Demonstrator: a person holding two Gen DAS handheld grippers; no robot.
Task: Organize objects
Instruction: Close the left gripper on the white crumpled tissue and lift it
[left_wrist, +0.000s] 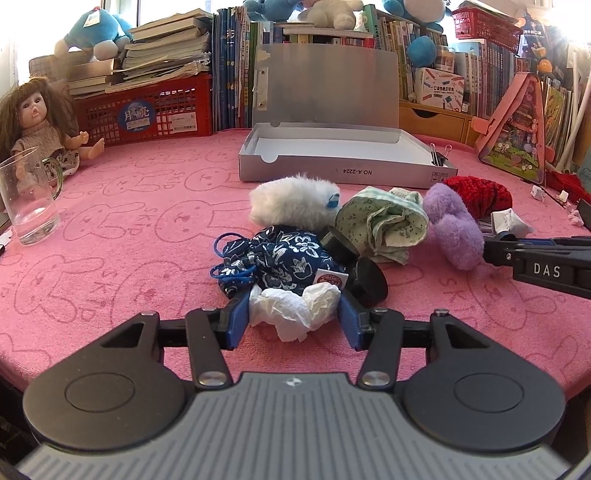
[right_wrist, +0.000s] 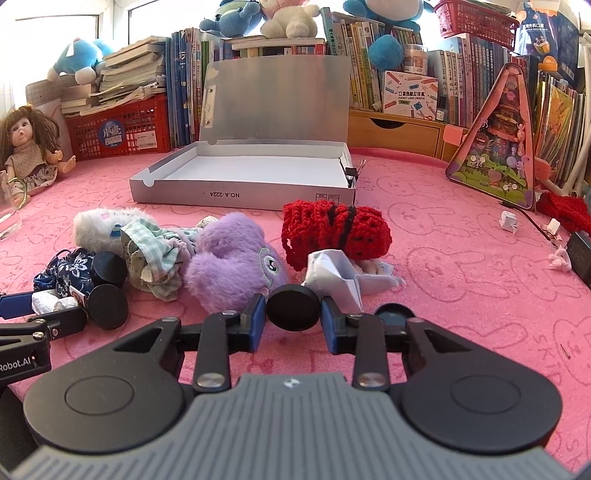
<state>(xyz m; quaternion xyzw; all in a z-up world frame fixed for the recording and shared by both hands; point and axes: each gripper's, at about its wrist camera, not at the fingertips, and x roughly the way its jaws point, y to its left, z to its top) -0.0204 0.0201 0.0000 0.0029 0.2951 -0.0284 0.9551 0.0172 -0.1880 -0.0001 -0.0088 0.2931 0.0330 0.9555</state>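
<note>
1. Holding both grippers low over the pink tablecloth (left_wrist: 147, 206), I read the left gripper (left_wrist: 293, 314) as clenched on a crumpled white tissue wad (left_wrist: 295, 304), its blue pads pressing each side.
2. I read the right gripper (right_wrist: 293, 314) as clenched on a black disc (right_wrist: 293, 309), which stands on edge between the pads.
3. The tissue wad lies at the near edge of the pile, touching the navy floral pouch (left_wrist: 280, 258). I judge it very light and crushable; a grip across its middle should hold, though loose folds may trail.
4. The black disc sits just in front of the purple plush (right_wrist: 232, 269) and beside the folded white paper (right_wrist: 340, 273). I judge it rigid and smooth, so it could pivot or slip; holding it across the flat faces, near centre, looks safest.
5. Two more black discs (right_wrist: 109, 291) rest by the pouch.
6. The open grey box (right_wrist: 243, 173), empty, stands behind the pile and is the likely destination.
</note>
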